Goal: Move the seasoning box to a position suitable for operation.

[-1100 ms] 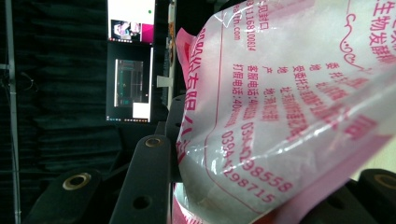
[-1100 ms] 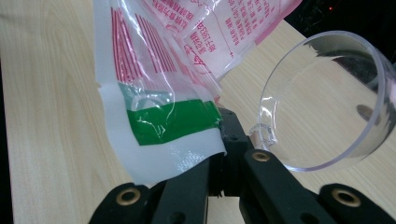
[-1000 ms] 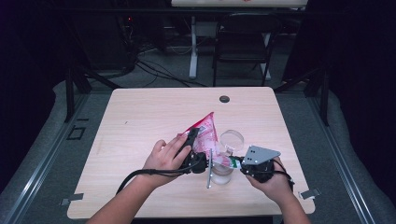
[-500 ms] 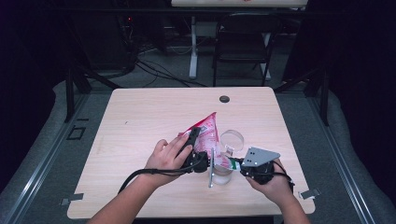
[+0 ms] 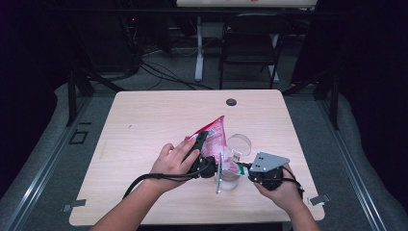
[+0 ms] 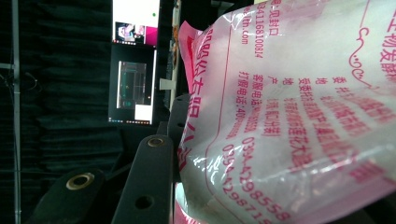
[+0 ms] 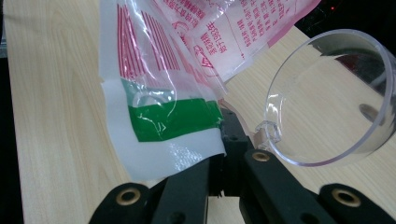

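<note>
A pink and clear printed plastic bag (image 5: 214,137) is held tilted above a clear cup (image 5: 228,182) near the table's front edge. My left gripper (image 5: 202,140) is shut on the bag's side, with the hand lying along it. In the left gripper view the bag (image 6: 289,112) presses against one black finger (image 6: 152,182) and hides the other. My right gripper (image 5: 242,169) comes in from the right and is shut on the bag's lower green and white corner (image 7: 168,121); its jaws (image 7: 228,135) meet over the edge. A round clear lid (image 7: 327,98) stands open beside that corner.
The light wooden table (image 5: 144,125) has bare room to the left and at the back. A small dark round hole cap (image 5: 231,102) sits near its far edge. A chair (image 5: 250,43) and cables stand on the floor beyond the table.
</note>
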`<state>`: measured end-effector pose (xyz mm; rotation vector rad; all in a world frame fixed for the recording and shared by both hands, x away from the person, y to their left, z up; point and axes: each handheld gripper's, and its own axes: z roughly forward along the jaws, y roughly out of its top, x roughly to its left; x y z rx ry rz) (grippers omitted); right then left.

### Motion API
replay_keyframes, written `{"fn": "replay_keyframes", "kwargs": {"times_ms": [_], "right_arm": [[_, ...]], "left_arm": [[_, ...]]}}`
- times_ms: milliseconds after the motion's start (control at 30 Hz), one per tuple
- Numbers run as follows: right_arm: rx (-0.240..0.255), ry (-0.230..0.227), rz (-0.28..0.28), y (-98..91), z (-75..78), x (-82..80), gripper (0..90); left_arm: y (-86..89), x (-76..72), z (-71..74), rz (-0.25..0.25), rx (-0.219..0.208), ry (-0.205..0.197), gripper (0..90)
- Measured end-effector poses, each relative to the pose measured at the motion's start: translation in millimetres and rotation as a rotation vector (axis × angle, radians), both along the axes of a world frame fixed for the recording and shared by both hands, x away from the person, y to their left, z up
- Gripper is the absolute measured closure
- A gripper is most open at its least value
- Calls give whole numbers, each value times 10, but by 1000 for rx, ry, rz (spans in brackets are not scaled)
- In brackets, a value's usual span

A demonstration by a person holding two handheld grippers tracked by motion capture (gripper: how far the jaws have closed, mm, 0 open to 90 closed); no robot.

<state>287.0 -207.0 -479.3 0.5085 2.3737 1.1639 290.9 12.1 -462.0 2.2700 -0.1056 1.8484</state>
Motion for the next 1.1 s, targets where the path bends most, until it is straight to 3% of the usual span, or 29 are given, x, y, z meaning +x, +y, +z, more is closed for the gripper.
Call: {"fn": "replay_keyframes", "kwargs": {"times_ms": [1100], "right_arm": [[4, 7, 2, 5, -14, 11, 900]], "left_arm": [[-3, -2, 15, -14, 1, -13, 708]]}}
